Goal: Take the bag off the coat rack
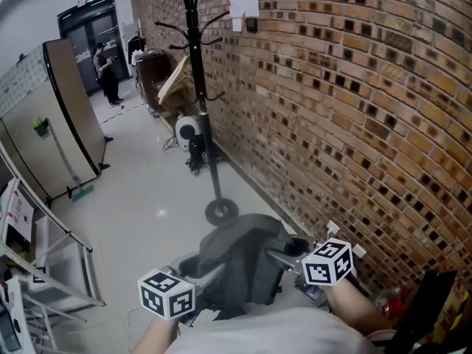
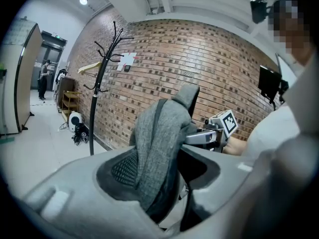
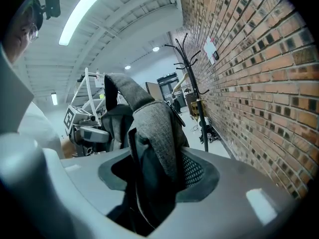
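The grey fabric bag (image 1: 243,260) hangs between my two grippers, low in the head view and clear of the coat rack (image 1: 195,72). My left gripper (image 1: 214,275) is shut on the bag's grey strap (image 2: 159,138). My right gripper (image 1: 284,258) is shut on another fold of the bag (image 3: 149,128). The black coat rack stands bare by the brick wall, its round base (image 1: 221,211) just beyond the bag. It also shows in the left gripper view (image 2: 97,93) and the right gripper view (image 3: 192,83). Each gripper view shows the other gripper: the right one (image 2: 214,131), the left one (image 3: 82,128).
The brick wall (image 1: 354,109) runs along the right. A white appliance with cables (image 1: 188,131) and cardboard (image 1: 173,80) sit behind the rack. A folded table (image 1: 70,116) and a metal frame (image 1: 44,249) stand at left. A person (image 1: 107,72) is far off by the doors.
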The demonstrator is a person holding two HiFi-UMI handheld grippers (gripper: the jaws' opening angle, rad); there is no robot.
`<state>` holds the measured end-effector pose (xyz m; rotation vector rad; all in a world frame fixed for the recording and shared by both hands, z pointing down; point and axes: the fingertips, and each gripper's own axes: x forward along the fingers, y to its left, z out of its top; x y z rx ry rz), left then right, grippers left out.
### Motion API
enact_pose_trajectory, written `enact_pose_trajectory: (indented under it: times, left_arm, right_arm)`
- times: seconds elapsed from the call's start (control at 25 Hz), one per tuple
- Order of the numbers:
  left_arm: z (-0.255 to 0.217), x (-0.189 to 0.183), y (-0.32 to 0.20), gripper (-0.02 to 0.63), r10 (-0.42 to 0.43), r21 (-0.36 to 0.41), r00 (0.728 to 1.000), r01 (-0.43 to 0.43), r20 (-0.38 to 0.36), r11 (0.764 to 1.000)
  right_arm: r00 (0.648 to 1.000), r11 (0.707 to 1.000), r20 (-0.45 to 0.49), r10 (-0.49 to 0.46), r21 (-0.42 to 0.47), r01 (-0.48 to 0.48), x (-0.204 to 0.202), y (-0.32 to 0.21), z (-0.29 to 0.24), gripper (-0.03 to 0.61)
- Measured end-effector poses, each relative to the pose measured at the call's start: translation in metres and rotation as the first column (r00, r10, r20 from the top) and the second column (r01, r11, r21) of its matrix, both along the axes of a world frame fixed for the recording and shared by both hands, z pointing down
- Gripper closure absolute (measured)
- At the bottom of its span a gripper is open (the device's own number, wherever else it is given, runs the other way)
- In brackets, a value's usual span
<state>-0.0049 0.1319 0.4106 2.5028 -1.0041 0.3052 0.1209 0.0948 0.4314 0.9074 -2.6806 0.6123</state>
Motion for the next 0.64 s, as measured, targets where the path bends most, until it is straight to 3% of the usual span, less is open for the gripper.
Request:
enact_pose_trajectory:
  times: [0.64]
  left_arm:
    - [0.006,0.009,-0.004,0.387,0.020,-0.011,1.000,-0.020,-0.005,1.000]
  right_arm:
    - [1.000,1.000,-0.006,0.025,-0.002,-0.025,0.009,-0.001,0.004,0.370]
